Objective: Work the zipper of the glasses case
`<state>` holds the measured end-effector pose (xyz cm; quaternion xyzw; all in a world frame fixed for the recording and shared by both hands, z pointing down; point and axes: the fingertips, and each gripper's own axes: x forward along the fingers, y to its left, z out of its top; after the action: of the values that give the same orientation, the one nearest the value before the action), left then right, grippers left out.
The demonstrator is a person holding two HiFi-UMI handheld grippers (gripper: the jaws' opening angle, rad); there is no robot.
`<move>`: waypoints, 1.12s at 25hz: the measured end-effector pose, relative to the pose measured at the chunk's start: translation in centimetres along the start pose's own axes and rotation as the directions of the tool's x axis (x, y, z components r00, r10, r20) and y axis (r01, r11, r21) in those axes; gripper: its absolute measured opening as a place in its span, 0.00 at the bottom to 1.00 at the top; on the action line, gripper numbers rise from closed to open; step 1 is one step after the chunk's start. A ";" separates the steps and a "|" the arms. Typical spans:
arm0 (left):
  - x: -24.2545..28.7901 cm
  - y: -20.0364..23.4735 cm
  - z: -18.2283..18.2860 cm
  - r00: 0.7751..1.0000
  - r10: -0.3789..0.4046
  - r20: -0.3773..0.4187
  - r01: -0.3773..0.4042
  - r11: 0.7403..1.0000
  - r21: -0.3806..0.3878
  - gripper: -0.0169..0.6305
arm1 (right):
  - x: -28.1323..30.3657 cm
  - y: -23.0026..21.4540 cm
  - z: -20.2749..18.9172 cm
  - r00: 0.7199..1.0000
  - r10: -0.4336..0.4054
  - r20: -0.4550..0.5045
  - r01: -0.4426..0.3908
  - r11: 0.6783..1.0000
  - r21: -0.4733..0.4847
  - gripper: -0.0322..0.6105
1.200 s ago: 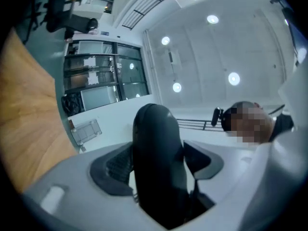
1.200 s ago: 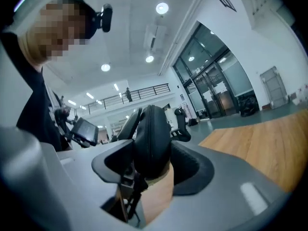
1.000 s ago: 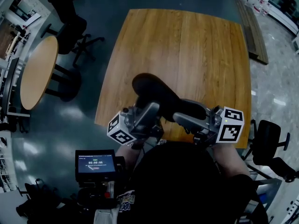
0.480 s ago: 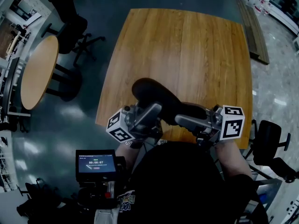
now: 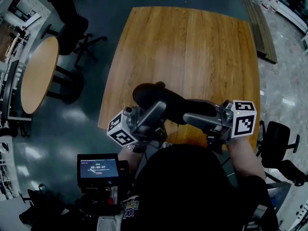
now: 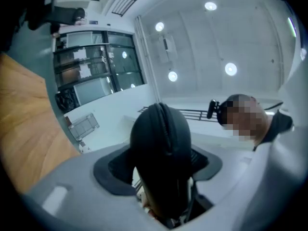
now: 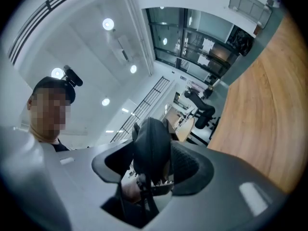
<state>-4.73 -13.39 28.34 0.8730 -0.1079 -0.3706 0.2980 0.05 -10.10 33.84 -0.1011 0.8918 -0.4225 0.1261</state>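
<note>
Head view: bracing black oval fabric glasses case point(image 5: 159, 96) above brown wooden table point(image 5: 192, 47), left gripper point(image 5: 155, 113) just tightened wide around one end, right gripper point(image 5: 195, 119) half-closed on the other; next, probably pinching its zipper point(image 6: 167, 129).

Two grippers point(image 5: 161, 110) point(image 5: 188, 119), one glasses case point(image 5: 153, 94) (two tables point(image 5: 192, 47) point(image 5: 36, 76)).
</note>
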 end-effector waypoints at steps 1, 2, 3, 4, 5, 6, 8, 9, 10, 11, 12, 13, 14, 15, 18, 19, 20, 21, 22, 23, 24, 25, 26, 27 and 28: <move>-0.4 0.8 0.7 0.997 0.046 0.064 -0.044 0.998 -0.038 0.47 | -0.2 -0.1 0.9 0.998 -0.010 0.055 0.012 1.000 -0.027 0.43; -1.0 1.8 1.5 0.985 0.098 0.140 -0.085 0.992 -0.093 0.46 | -0.6 -0.1 2.1 0.992 -0.037 0.121 0.048 0.995 -0.089 0.44; -1.7 2.9 2.4 0.964 0.153 0.216 -0.119 0.979 -0.163 0.45 | -1.1 0.0 3.2 0.977 -0.082 0.195 0.120 0.974 -0.193 0.47; -2.4 4.0 3.2 0.937 0.210 0.280 -0.145 0.961 -0.237 0.45 | -1.8 0.3 4.2 0.953 -0.135 0.273 0.226 0.914 -0.338 0.47; -3.0 5.0 3.9 0.907 0.263 0.329 -0.162 0.938 -0.306 0.45 | -2.4 1.0 4.8 0.919 -0.182 0.349 0.346 0.796 -0.497 0.46; -3.4 5.9 4.4 0.879 0.309 0.364 -0.170 0.915 -0.365 0.45 | -2.7 1.8 5.0 0.884 -0.217 0.415 0.452 0.627 -0.635 0.45; -3.8 7.2 5.1 0.832 0.377 0.408 -0.171 0.873 -0.457 0.45 | -2.1 2.9 3.7 0.834 -0.274 0.479 0.546 0.286 -0.787 0.35; -3.8 7.7 5.3 0.814 0.401 0.421 -0.167 0.855 -0.490 0.45 | -1.3 2.8 2.5 0.828 -0.305 0.470 0.532 0.164 -0.831 0.26; -3.8 8.0 5.3 0.800 0.418 0.429 -0.165 0.842 -0.513 0.45 | -0.5 2.5 1.1 0.832 -0.335 0.443 0.492 0.076 -0.867 0.22; -3.8 8.3 5.3 0.791 0.433 0.433 -0.168 0.834 -0.526 0.45 | 0.3 2.0 0.0 0.839 -0.358 0.410 0.448 0.028 -0.893 0.20; -3.7 8.6 5.1 0.784 0.446 0.433 -0.175 0.827 -0.534 0.45 | 0.9 1.6 -0.7 0.845 -0.374 0.383 0.420 0.020 -0.907 0.20; -3.7 8.9 4.9 0.775 0.461 0.433 -0.185 0.820 -0.542 0.45 | 1.2 1.2 -1.0 0.847 -0.382 0.369 0.413 0.036 -0.910 0.20; -3.7 9.3 4.7 0.763 0.479 0.435 -0.195 0.811 -0.552 0.45 | 1.2 0.9 -0.9 0.846 -0.388 0.367 0.420 0.059 -0.906 0.20; -3.9 9.7 4.5 0.748 0.498 0.439 -0.204 0.802 -0.562 0.45 | 1.2 0.5 -0.7 0.841 -0.393 0.373 0.434 0.076 -0.898 0.20; -4.2 10.7 3.7 0.708 0.545 0.448 -0.223 0.776 -0.590 0.45 | 1.0 -0.4 -0.2 0.827 -0.415 0.379 0.457 0.105 -0.883 0.20; -4.2 10.9 3.3 0.700 0.557 0.447 -0.229 0.768 -0.599 0.45 | 1.1 -0.7 -0.3 0.827 -0.423 0.371 0.451 0.103 -0.887 0.20; -4.2 11.1 2.9 0.695 0.567 0.442 -0.230 0.759 -0.610 0.45 | 1.2 -1.0 -0.4 0.826 -0.430 0.364 0.441 0.094 -0.892 0.20; -4.2 11.3 2.5 0.693 0.574 0.437 -0.230 0.750 -0.621 0.45 | 1.2 -1.3 -0.4 0.826 -0.436 0.357 0.433 0.084 -0.898 0.20; -4.1 11.4 2.3 0.692 0.578 0.432 -0.229 0.743 -0.628 0.45 | 1.3 -1.5 -0.4 0.826 -0.441 0.351 0.427 0.082 -0.901 0.20; -4.1 11.4 2.1 0.693 0.580 0.429 -0.229 0.741 -0.632 0.45 | 1.2 -1.7 -0.3 0.827 -0.444 0.345 0.423 0.088 -0.902 0.20; -4.1 11.4 2.0 0.694 0.580 0.426 -0.232 0.741 -0.631 0.45 | 1.1 -1.8 -0.4 0.828 -0.445 0.342 0.421 0.089 -0.903 0.21; -4.1 11.3 1.9 0.696 0.579 0.423 -0.236 0.742 -0.627 0.45 | 1.1 -1.8 -0.4 0.827 -0.445 0.344 0.417 0.074 -0.906 0.22; -4.1 11.2 2.0 0.698 0.579 0.422 -0.240 0.744 -0.624 0.45 | 1.1 -1.8 -0.3 0.824 -0.445 0.349 0.408 0.041 -0.912 0.22; -4.1 11.2 2.0 0.700 0.578 0.420 -0.242 0.745 -0.622 0.45 | 1.2 -1.7 -0.2 0.822 -0.444 0.357 0.401 0.005 -0.916 0.22; -4.0 11.2 2.1 0.704 0.576 0.417 -0.244 0.747 -0.619 0.45 | 1.3 -1.6 0.0 0.820 -0.438 0.369 0.404 -0.014 -0.915 0.22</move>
<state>-8.67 -21.64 36.20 0.5514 -0.2896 -0.5549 0.5514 -1.06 -11.47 34.91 -0.4143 0.8702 0.2403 -0.1153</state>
